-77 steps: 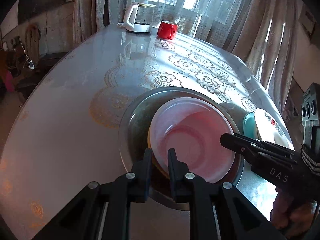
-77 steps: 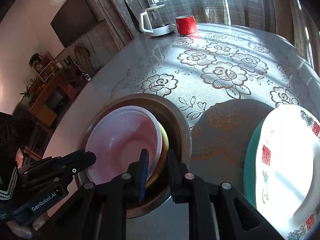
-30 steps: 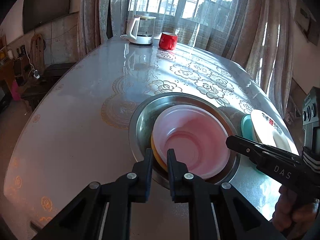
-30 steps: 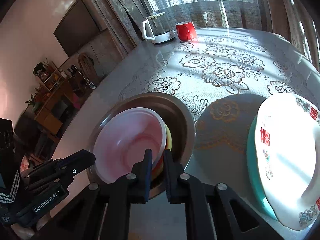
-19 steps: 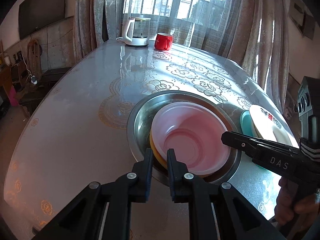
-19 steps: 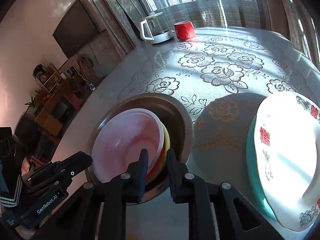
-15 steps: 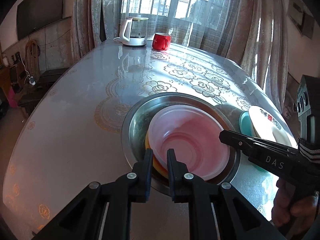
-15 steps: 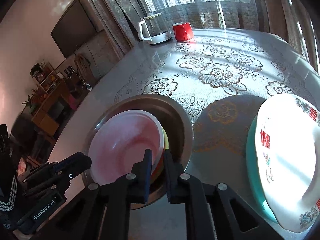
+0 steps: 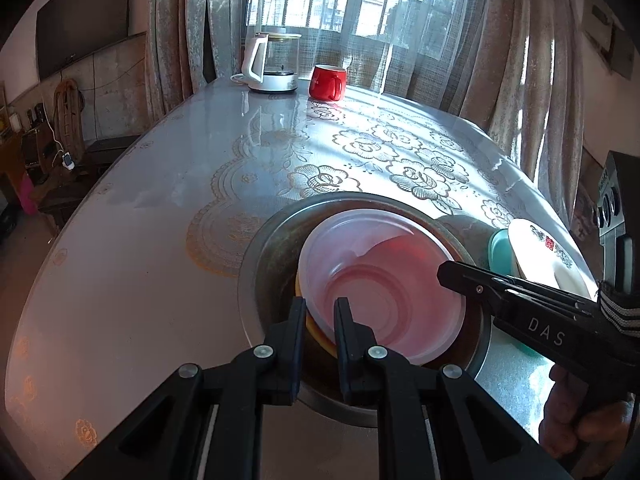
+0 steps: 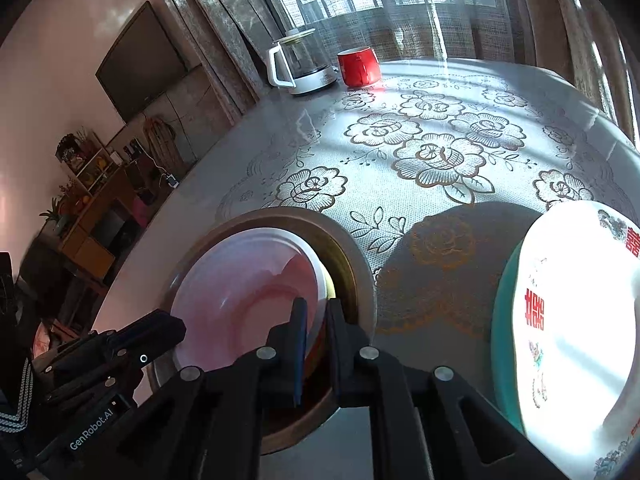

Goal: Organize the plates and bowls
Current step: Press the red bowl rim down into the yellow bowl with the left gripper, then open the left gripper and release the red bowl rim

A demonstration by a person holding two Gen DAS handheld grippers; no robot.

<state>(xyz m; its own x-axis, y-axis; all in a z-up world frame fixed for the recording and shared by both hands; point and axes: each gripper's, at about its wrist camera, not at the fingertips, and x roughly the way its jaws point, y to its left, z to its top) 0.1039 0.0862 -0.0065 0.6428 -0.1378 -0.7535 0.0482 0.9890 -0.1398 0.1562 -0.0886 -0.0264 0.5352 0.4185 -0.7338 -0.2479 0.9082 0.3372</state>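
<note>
Left tool [image 9: 320, 312], right tool [image 10: 316, 314] clamp pink bowl [image 9: 384, 292] rim (yellow bowl [image 9: 316, 330] beneath mostly hidden).

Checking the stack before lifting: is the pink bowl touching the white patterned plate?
Apart. The right wrist view shows bare tablecloth between the pink bowl, inside the metal basin, and the white patterned plate.

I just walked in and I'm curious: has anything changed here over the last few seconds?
Hardly anything. Both views pulled back slightly, so more of the window shows. The left gripper and right gripper stay shut on the pink bowl at its rim; nothing was let go. The metal basin, plate, kettle and red mug stayed put.
</note>
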